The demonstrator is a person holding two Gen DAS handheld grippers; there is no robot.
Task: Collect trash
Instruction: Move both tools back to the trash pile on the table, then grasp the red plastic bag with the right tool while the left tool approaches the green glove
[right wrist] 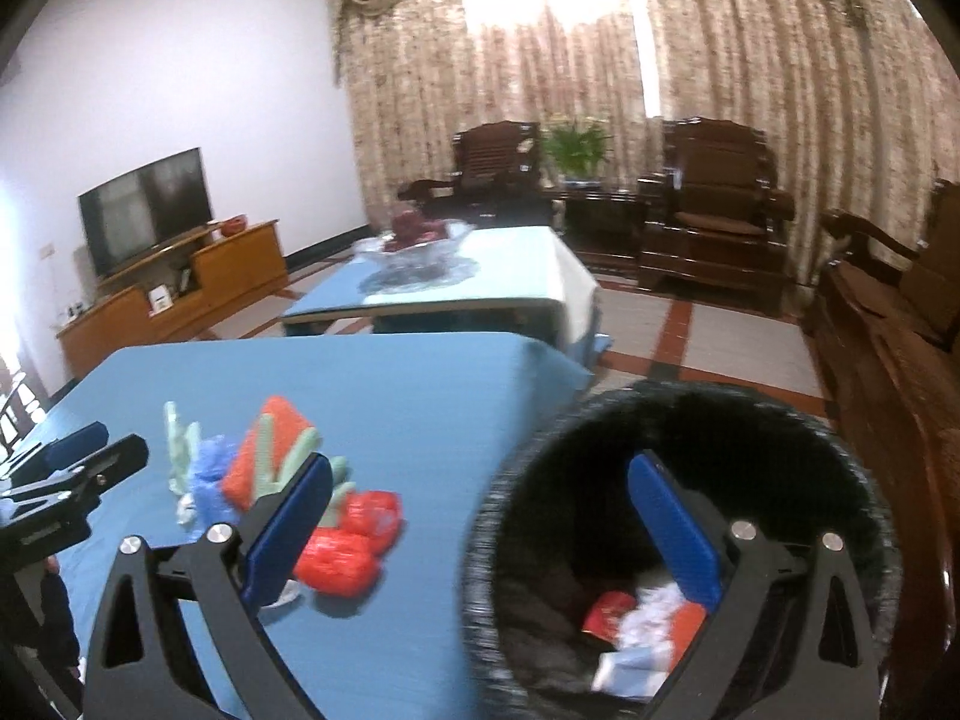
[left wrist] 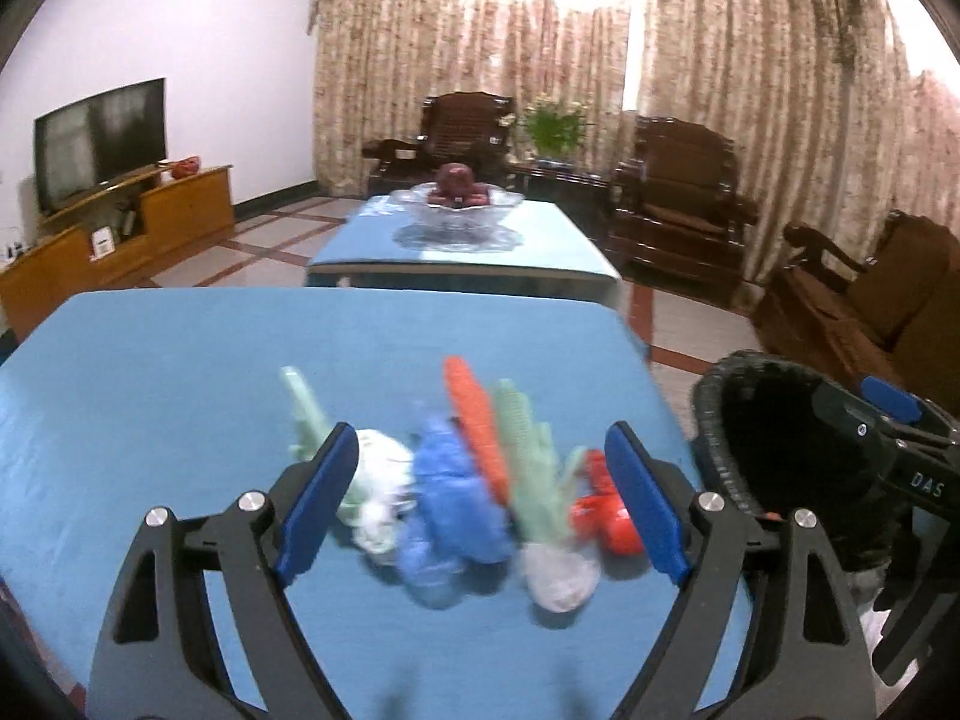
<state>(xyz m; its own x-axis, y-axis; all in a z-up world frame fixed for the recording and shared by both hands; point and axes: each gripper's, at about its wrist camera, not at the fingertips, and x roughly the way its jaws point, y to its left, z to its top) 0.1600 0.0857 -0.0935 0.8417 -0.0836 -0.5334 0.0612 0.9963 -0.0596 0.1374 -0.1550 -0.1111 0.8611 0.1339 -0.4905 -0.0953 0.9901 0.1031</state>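
Observation:
A pile of trash lies on the blue table (left wrist: pixel 150 390): crumpled white paper (left wrist: pixel 378 480), a blue bag (left wrist: pixel 450 492), an orange packet (left wrist: pixel 477 426), pale green wrappers (left wrist: pixel 531 462) and a red wrapper (left wrist: pixel 600 510). My left gripper (left wrist: pixel 480 504) is open just short of the pile, with nothing between its pads. A black bin (right wrist: pixel 600 420) stands off the table's right edge, with a red packet (right wrist: pixel 609 612) and white paper inside. My right gripper (right wrist: pixel 480 528) is open and empty; one pad is over the bin, the other beside the red wrappers (right wrist: pixel 354 534).
A second blue table (left wrist: pixel 540 252) behind holds a glass fruit bowl (left wrist: pixel 456 210). A TV (left wrist: pixel 99 138) on a wooden cabinet stands at the left wall. Dark wooden armchairs (left wrist: pixel 678 204) and a bench (right wrist: pixel 888 348) line the back and right, before curtains.

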